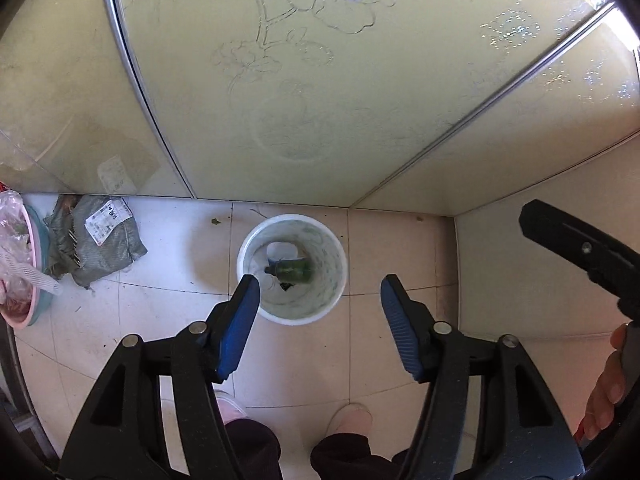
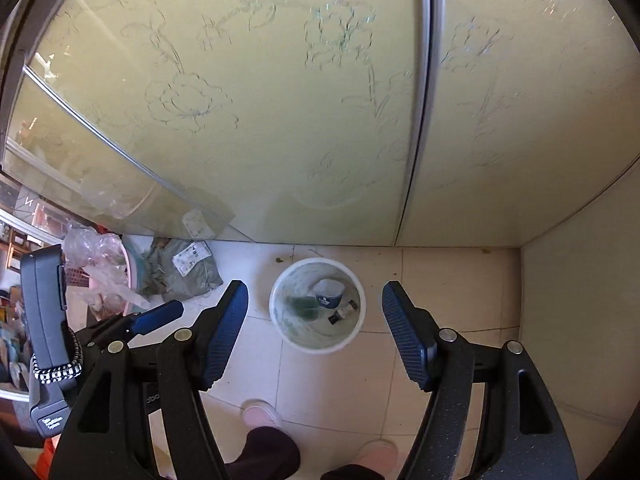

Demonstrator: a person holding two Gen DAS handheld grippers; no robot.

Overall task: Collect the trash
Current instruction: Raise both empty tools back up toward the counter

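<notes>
Nearest the cameras, two dark trouser legs and a pair of pale pink slippers stand on the glossy cream floor tiles. Above them the left gripper, black-framed with ribbed blue pads, hangs with its jaws spread apart and nothing between them; the right gripper, built the same way, is likewise released and empty, and a person's hand on its handle shows at the edge of the left wrist view. Both point steeply down at a round white plastic waste bin standing upright on the tiles, just in front of the wall. Inside the bin lie a green glass bottle on its side, a dark blue and white cup-like container and a few small dark scraps. To the left of the bin, apart from it, a crumpled grey woven sack with a white printed label lies on the floor, beside a pink and teal basin holding clear plastic bags. Farthest back rise pale yellow-green glossy sliding panels with etched flower outlines, divided by silver metal strips.
</notes>
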